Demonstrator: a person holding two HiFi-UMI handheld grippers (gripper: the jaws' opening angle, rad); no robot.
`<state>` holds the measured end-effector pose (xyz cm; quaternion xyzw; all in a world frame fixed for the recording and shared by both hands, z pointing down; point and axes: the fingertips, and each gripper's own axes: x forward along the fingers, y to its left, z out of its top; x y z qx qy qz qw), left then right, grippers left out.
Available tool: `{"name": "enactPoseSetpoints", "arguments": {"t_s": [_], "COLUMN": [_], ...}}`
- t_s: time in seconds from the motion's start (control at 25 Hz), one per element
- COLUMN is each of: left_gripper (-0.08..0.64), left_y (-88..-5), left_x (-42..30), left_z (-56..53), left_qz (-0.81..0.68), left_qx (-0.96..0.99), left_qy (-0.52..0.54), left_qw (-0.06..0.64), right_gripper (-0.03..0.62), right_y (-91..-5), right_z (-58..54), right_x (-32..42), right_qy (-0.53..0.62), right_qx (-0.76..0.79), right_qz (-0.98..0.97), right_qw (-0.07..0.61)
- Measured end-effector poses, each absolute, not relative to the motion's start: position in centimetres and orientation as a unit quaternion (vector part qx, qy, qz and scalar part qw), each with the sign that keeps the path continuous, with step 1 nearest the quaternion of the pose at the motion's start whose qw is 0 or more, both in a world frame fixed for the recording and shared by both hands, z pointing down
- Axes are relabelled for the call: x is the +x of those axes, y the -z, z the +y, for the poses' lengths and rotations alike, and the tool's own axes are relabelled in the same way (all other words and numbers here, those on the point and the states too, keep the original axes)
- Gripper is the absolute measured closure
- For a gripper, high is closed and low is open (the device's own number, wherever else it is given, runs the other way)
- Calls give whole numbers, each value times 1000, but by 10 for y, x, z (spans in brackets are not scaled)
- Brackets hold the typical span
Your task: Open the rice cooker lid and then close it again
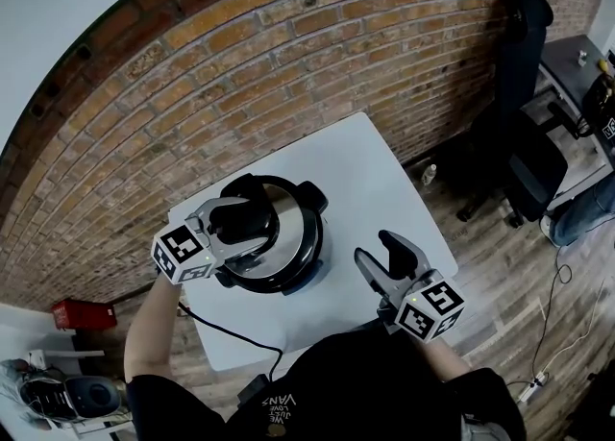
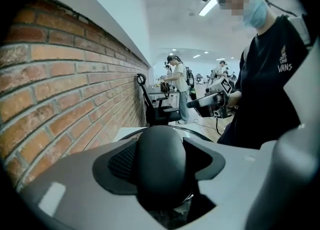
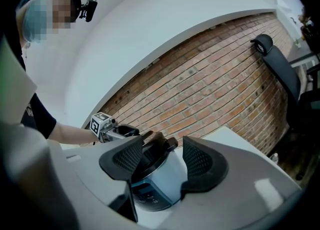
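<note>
Two grippers flank the rice cooker (image 1: 300, 271), which stands upright on the white table (image 1: 370, 165). Its steel lid (image 1: 293, 210) lies flat and closed on the pot. The cooker is round, so its only long line is the vertical one. Its control panel (image 3: 145, 194) faces the right gripper (image 1: 375, 247), on the side of the cooker away from the brick wall (image 1: 240, 74).

On top of the cooker, at the lid's centre, sits the black handle (image 2: 160, 166). It is a rounded bar that appears to run lengthwise along the line the left gripper (image 1: 258, 232) points.

The left gripper reaches over the cooker from the side opposite the right gripper. Its jaws are spread wide with the handle between them. The meshed pad (image 2: 122, 161) lies close against one flank of the handle, and a dark gap shows on the other flank, so the jaws straddle the handle rather than clamp it.

The right gripper hangs beside the cooker on the panel side, well apart from it. Its jaws are spread and nothing is between them. A black cord (image 1: 231, 333) leaves the cooker's base toward the person.
</note>
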<state>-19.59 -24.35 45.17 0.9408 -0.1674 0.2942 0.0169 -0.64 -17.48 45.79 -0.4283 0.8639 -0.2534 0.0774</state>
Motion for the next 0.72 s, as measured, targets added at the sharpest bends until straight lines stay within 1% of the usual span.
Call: {"name": "enactPoseSetpoints", "arguments": {"t_s": [0.24,0.56,0.72], "left_gripper": [273,272,270], "left_y": [-451,-456,-464], "left_x": [-195,-195,-187], "left_z": [-242,-242,-230], "left_qz": [-131,-69,-21], "left_qx": [948,942,934], "left_qy": [-291,-328,-352], "left_qw": [4,-19,-58], "right_gripper": [348,348,348], "right_y": [-462,-466,-467], "right_z": [-171,-166,-166], "right_x": [-7,-10,-11], "right_qy": [256,259,260], "right_qx": [-432,-430,-432], "right_qz": [861,861,861], "right_qw": [73,73,70]}}
